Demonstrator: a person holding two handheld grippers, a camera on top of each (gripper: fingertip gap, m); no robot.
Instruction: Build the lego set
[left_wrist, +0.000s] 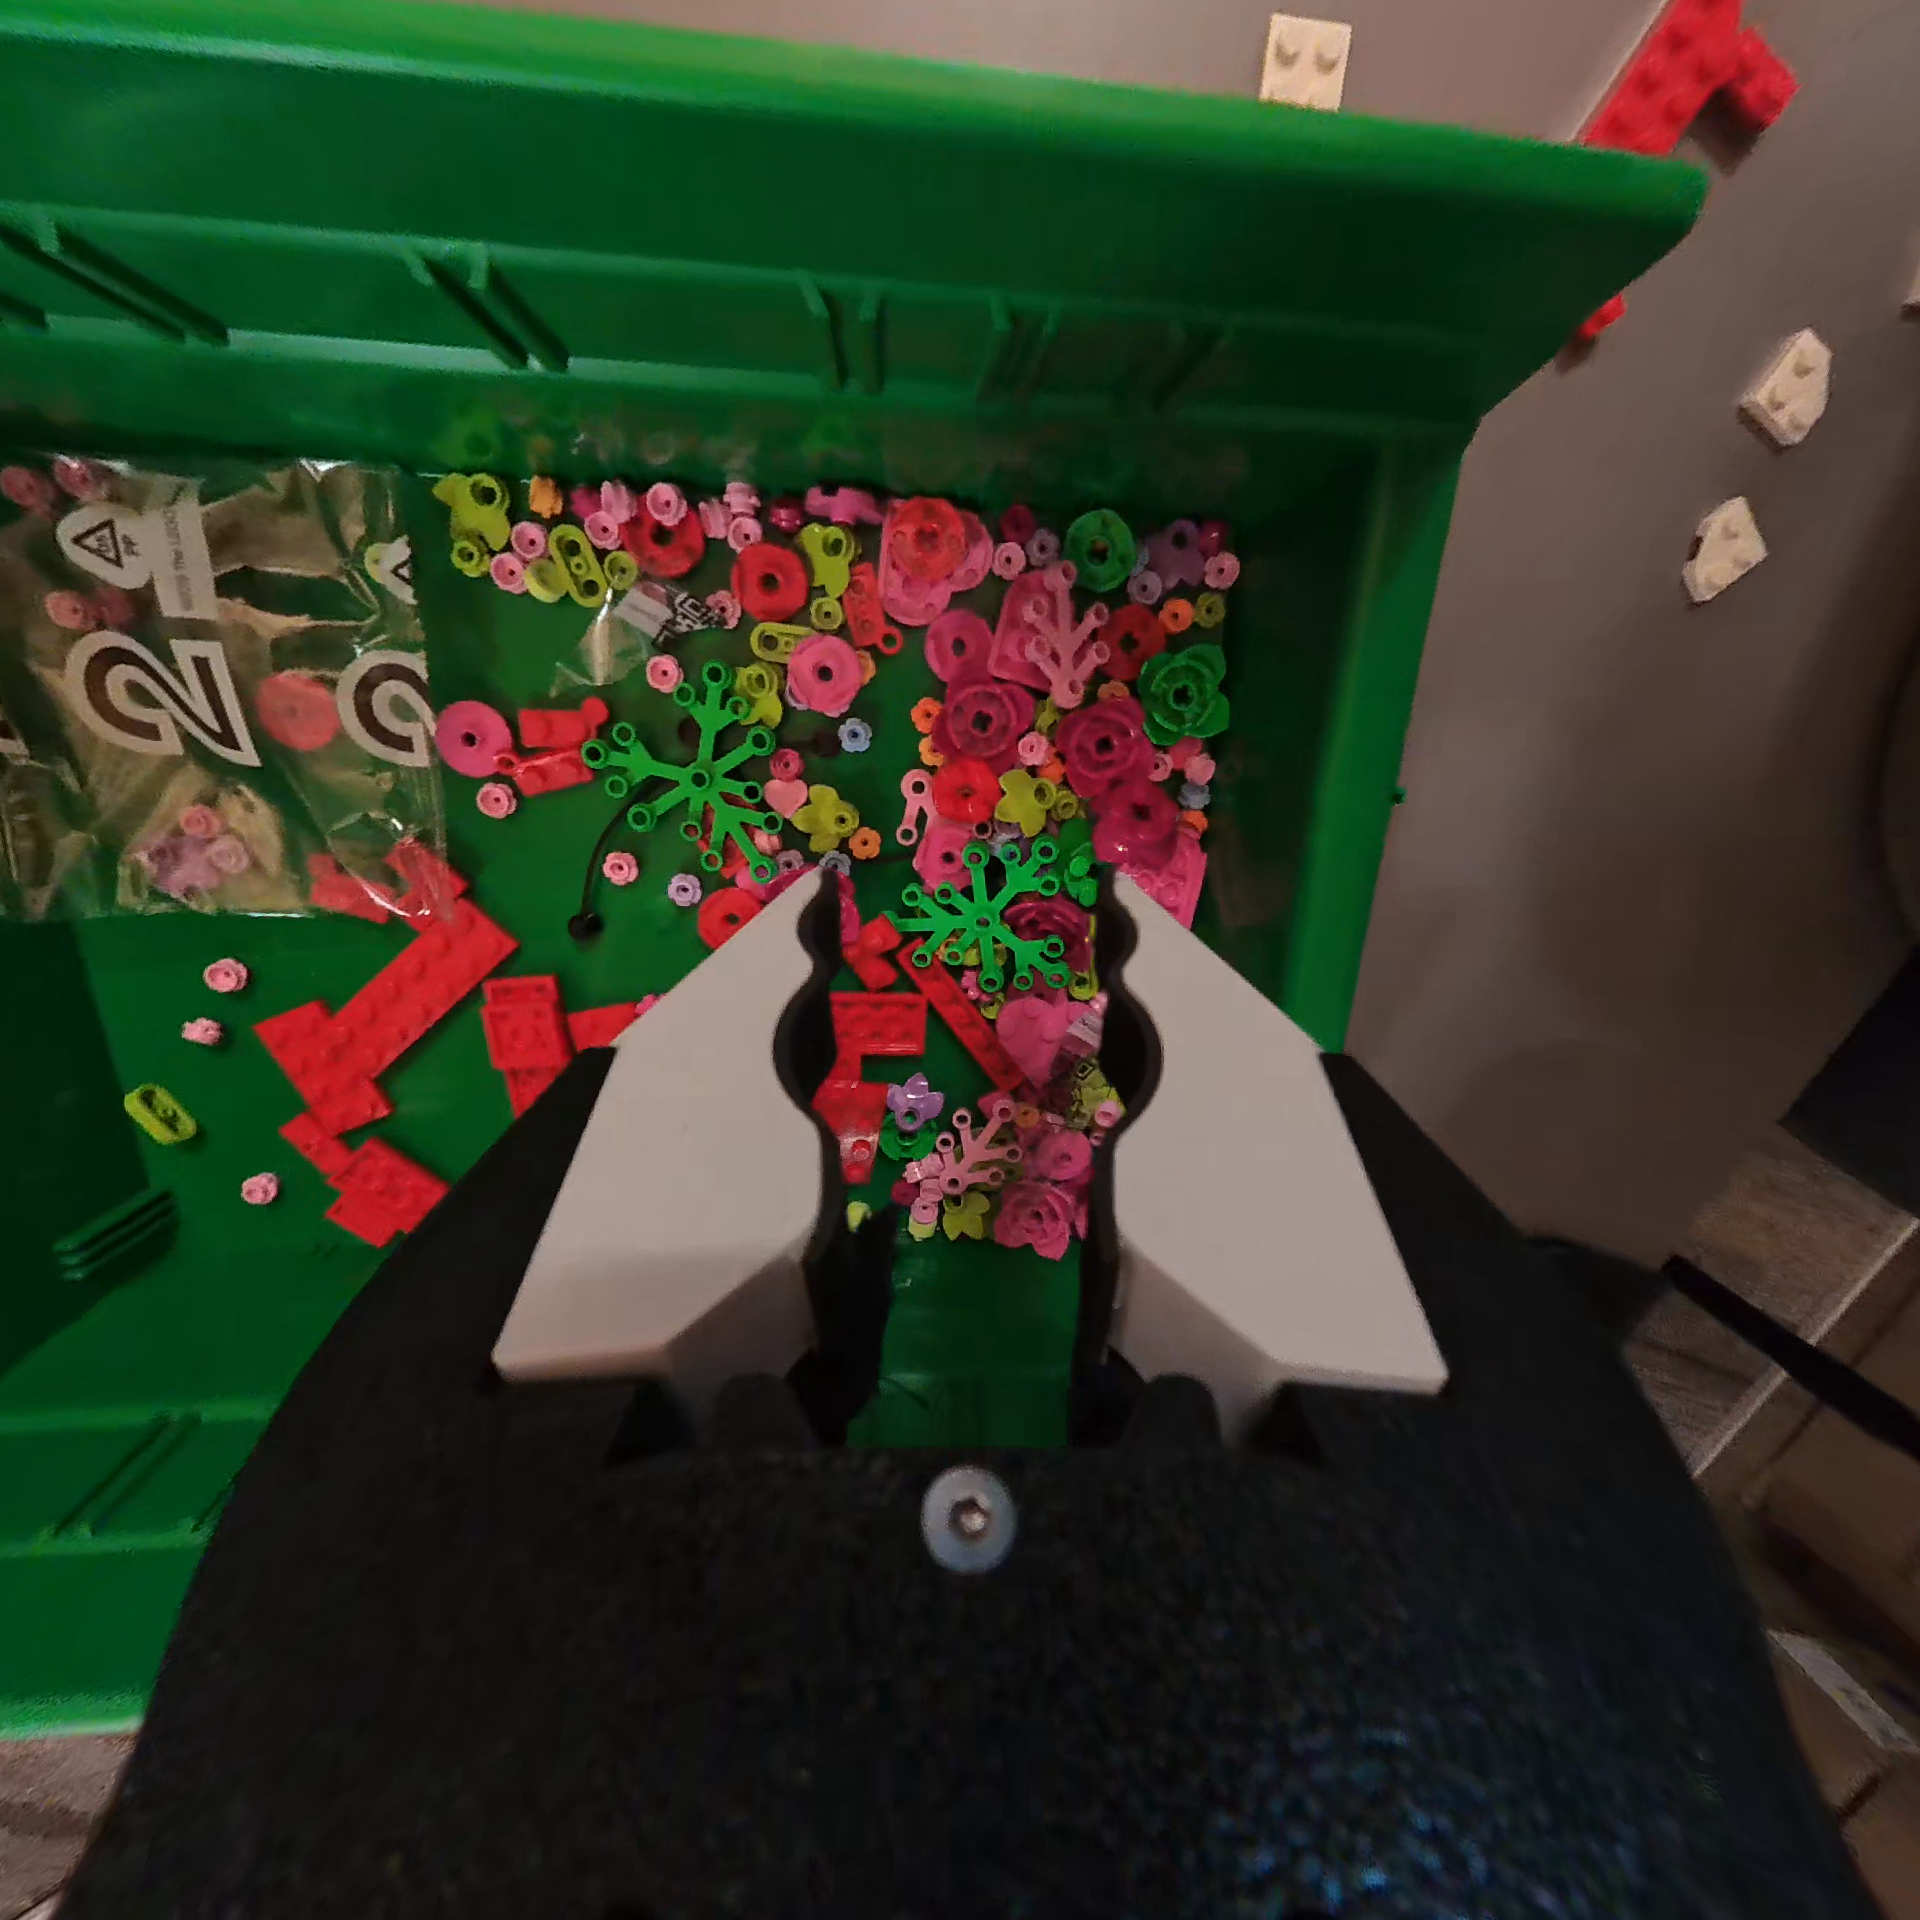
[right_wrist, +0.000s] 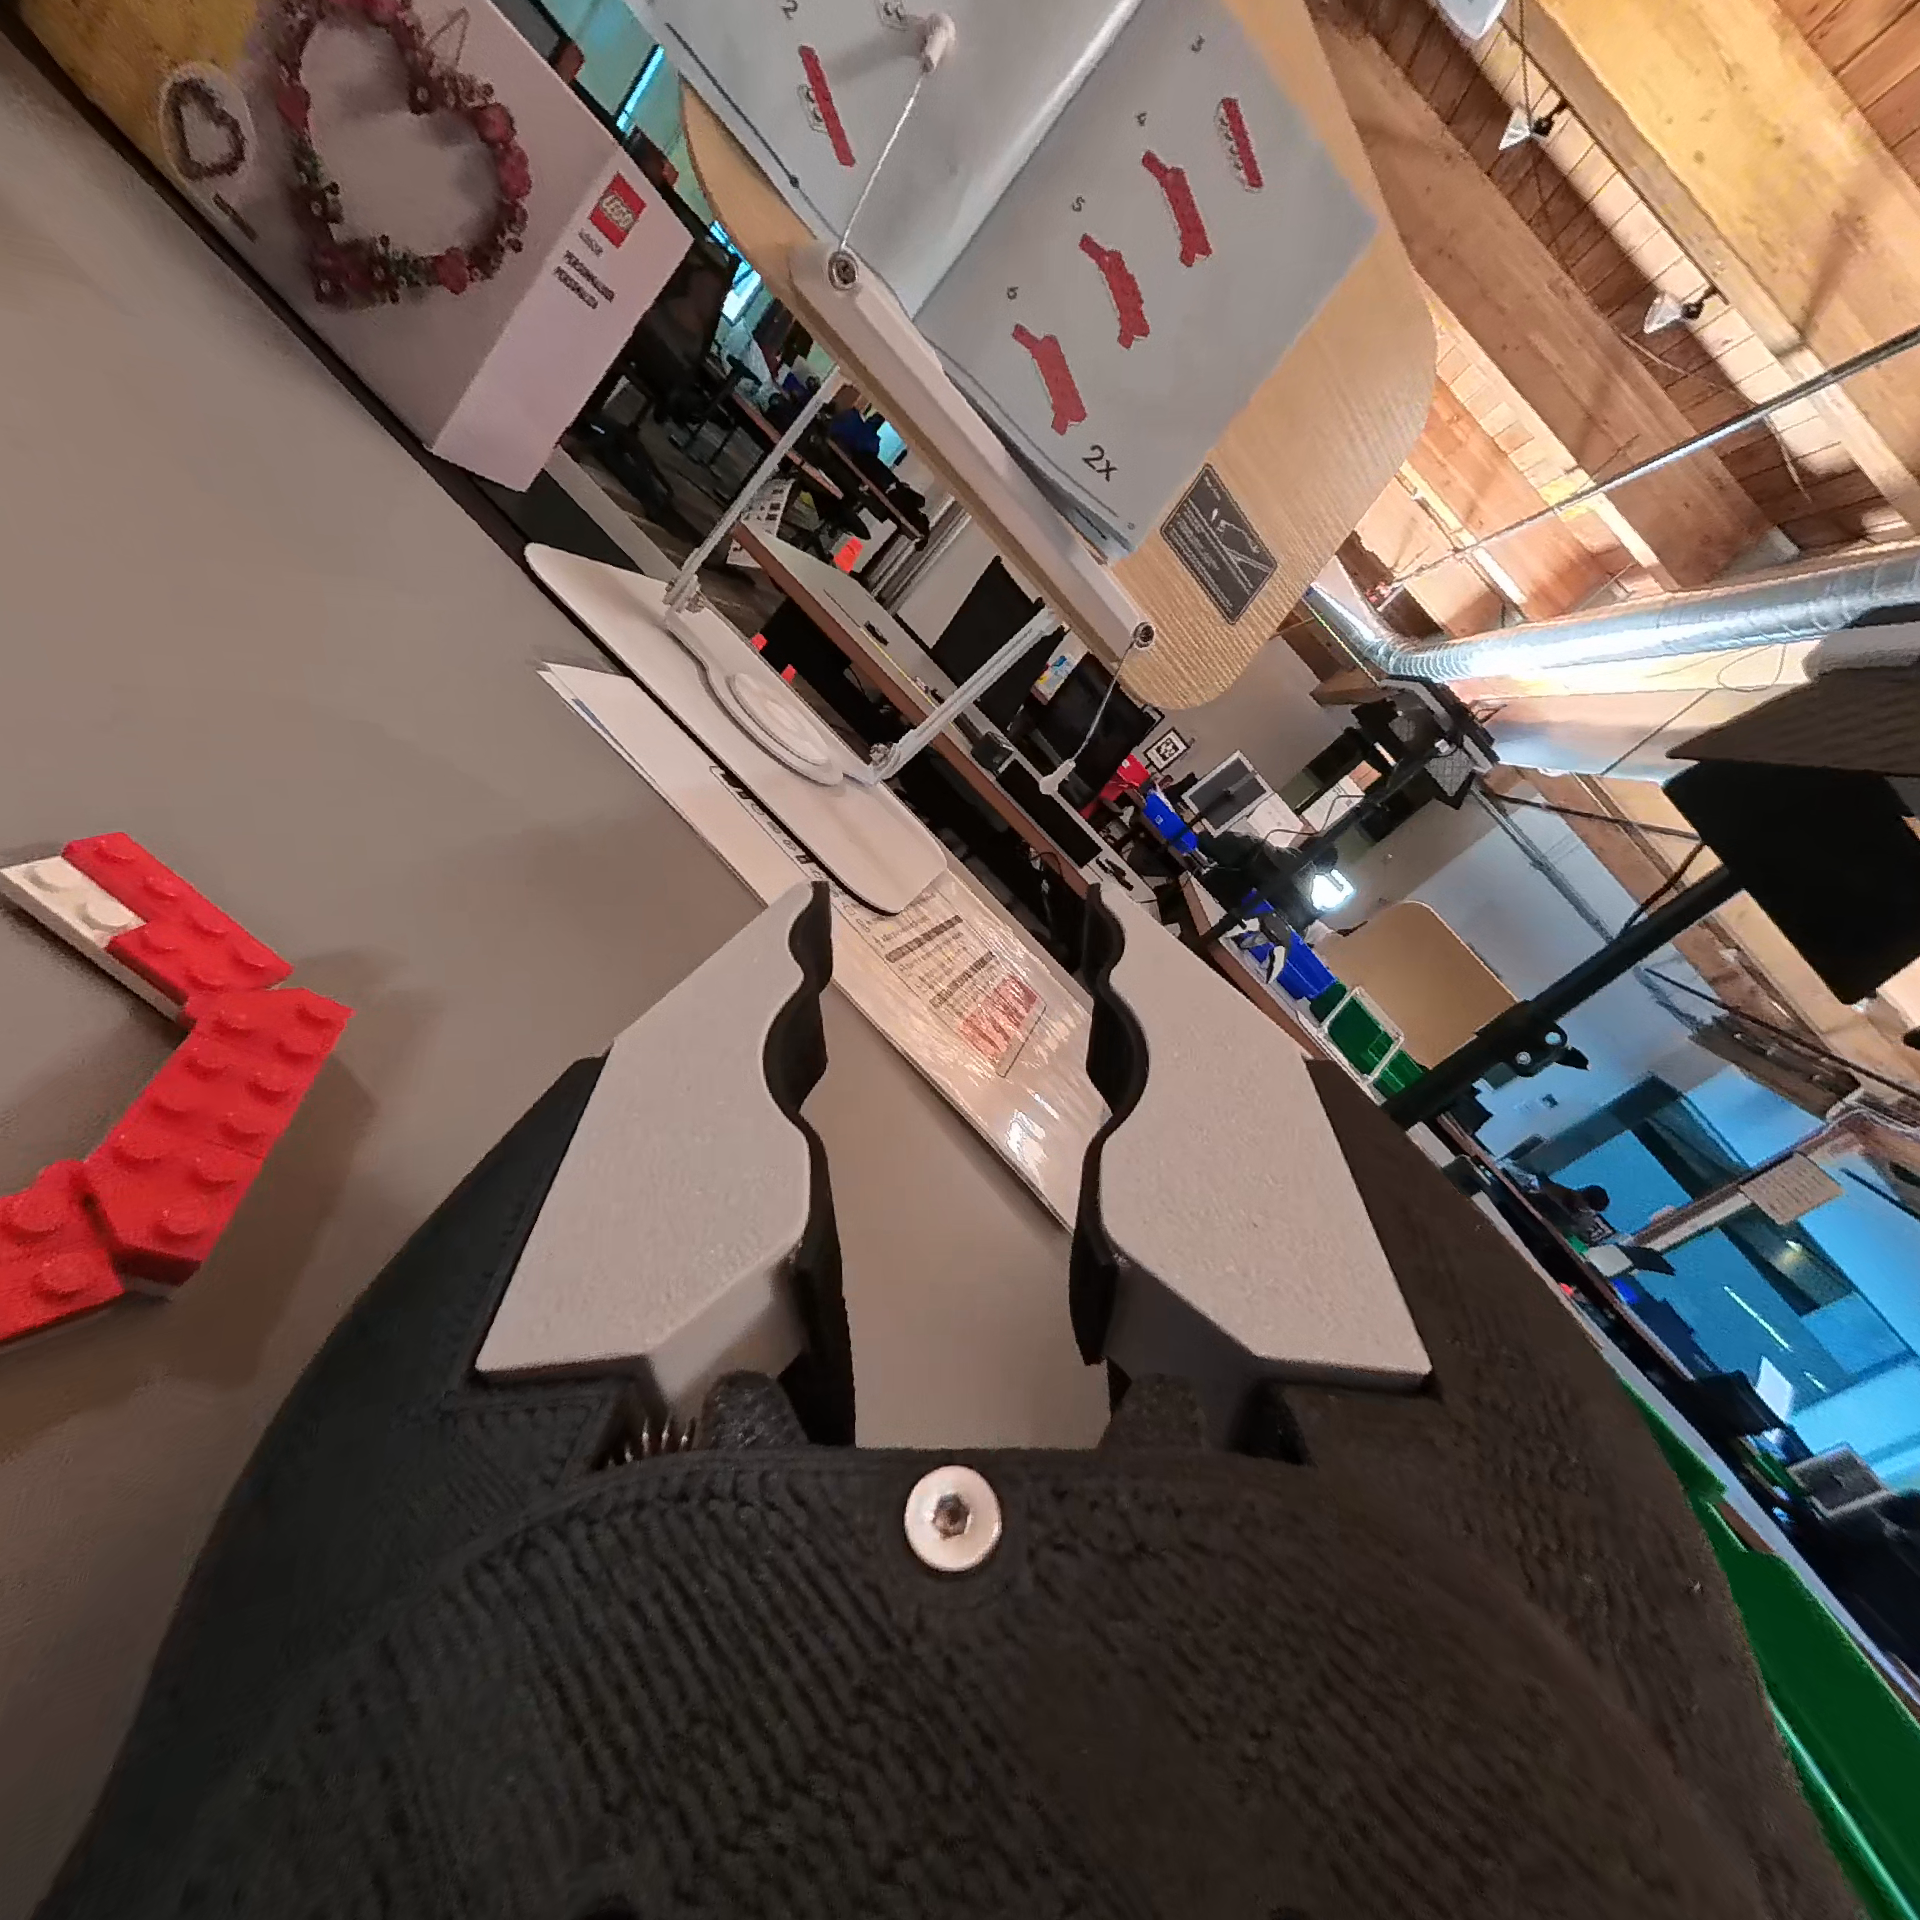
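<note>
Left tongs (left_wrist: 966, 904): fingers apart and empty, poised above the green bin (left_wrist: 831, 239) and pointing down into it. Along the bin floor, from left to right, lie a clear plastic bag (left_wrist: 208, 675) with a few pieces inside, a group of red plates (left_wrist: 384, 1029), a green leaf piece (left_wrist: 691, 779), and a dense heap of pink, red and lime flower pieces (left_wrist: 1070, 717). A second green leaf piece (left_wrist: 982, 925) lies directly between the open fingertips, with a red plate (left_wrist: 873, 1023) just behind it, nearer the camera, in the gap between the fingers. Outside the bin, on the grey counter (left_wrist: 1662, 727) to the right, lie small white plates (left_wrist: 1787, 400) and part of a red assembly.

Right tongs (right_wrist: 956, 904): fingers likewise apart and empty, held low over the counter and tilted. The partly built red frame (right_wrist: 177, 1091) lies to their left, well clear of the fingers, its row of plates bending at a corner. Beyond it stand the set's box (right_wrist: 447, 218) and an instruction page (right_wrist: 1091, 239) on a stand.

Judged relation for the coming move: the loose pieces lie straight ahead of the left tongs, which are the nearer to them; the frame is nearer the right tongs. A pick from the bin appears to be the step in hand.
</note>
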